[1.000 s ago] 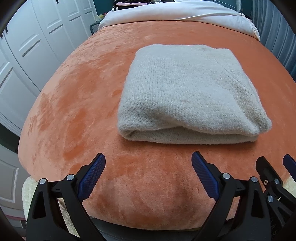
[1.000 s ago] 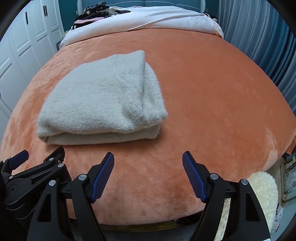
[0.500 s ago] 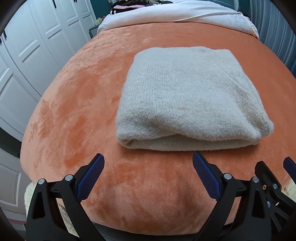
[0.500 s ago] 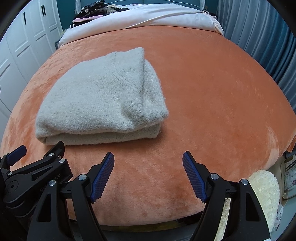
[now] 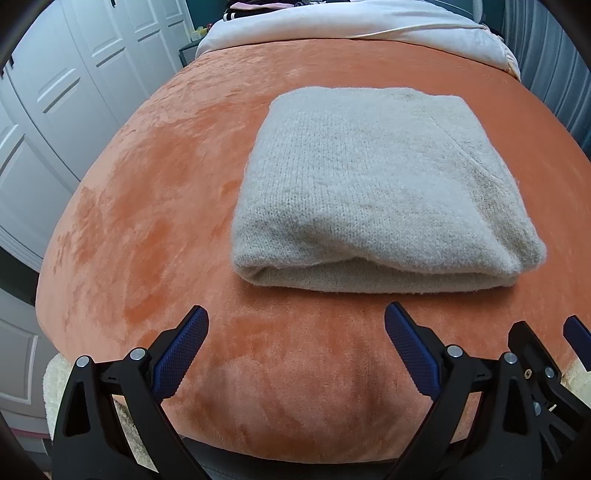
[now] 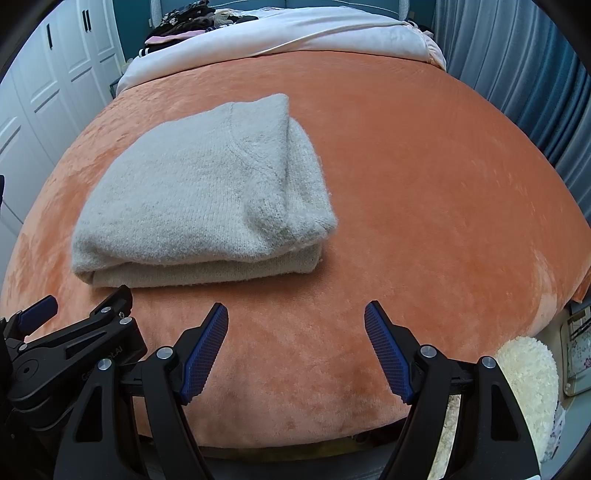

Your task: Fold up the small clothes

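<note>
A folded beige knit sweater (image 5: 373, 192) lies as a thick rectangle on the orange plush bedspread (image 5: 155, 206). It also shows in the right wrist view (image 6: 207, 195), left of centre. My left gripper (image 5: 295, 321) is open and empty, a short way in front of the sweater's near folded edge. My right gripper (image 6: 295, 317) is open and empty, in front of the sweater's near right corner. The two grippers are side by side; each one's side shows in the other's view.
White wardrobe doors (image 5: 55, 110) stand to the left. A white duvet (image 6: 295, 33) and a pile of dark clothes (image 6: 184, 18) lie at the head of the bed. Blue curtains (image 6: 524, 74) hang at the right. A cream fluffy rug (image 6: 528, 376) lies on the floor.
Both grippers have drifted slightly closer to the sweater and a little higher; the sweater looks slightly larger. Jaws stay open and the sweater has not moved.
</note>
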{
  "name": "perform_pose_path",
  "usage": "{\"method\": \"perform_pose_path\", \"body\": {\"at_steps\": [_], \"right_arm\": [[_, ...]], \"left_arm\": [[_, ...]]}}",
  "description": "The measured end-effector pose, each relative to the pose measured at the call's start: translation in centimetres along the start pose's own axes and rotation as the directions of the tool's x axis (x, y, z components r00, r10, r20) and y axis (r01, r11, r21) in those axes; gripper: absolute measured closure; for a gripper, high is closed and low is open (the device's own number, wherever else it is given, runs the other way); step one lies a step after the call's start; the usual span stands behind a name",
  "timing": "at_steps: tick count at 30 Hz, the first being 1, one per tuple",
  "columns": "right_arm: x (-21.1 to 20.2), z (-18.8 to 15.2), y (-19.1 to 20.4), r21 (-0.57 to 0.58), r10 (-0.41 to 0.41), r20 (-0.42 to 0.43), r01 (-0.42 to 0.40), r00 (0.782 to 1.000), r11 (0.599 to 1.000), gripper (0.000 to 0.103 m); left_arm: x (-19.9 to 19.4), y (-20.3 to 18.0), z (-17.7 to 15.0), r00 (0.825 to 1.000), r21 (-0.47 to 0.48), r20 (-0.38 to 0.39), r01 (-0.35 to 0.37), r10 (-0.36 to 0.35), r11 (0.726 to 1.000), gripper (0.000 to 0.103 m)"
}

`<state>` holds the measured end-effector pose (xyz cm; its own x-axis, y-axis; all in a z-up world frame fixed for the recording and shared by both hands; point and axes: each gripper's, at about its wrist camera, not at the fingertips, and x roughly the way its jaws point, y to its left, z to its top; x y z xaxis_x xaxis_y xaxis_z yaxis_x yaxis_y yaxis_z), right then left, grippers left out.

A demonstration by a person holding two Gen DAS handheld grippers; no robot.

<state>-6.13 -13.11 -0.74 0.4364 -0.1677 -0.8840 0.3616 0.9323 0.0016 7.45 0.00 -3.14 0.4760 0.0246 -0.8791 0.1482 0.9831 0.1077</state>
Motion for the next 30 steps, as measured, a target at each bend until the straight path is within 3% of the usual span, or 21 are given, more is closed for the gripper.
{"method": "perform_pose_path", "body": {"at_steps": [30], "right_arm": [[-0.52,-0.01,-0.26,0.0,0.0,0.013,0.0,1.0,1.0,0.029]], "left_arm": [[-0.5,-0.01,-0.02,1.0,0.002,0.008,-0.003,0.003,1.0,0.009]]}}
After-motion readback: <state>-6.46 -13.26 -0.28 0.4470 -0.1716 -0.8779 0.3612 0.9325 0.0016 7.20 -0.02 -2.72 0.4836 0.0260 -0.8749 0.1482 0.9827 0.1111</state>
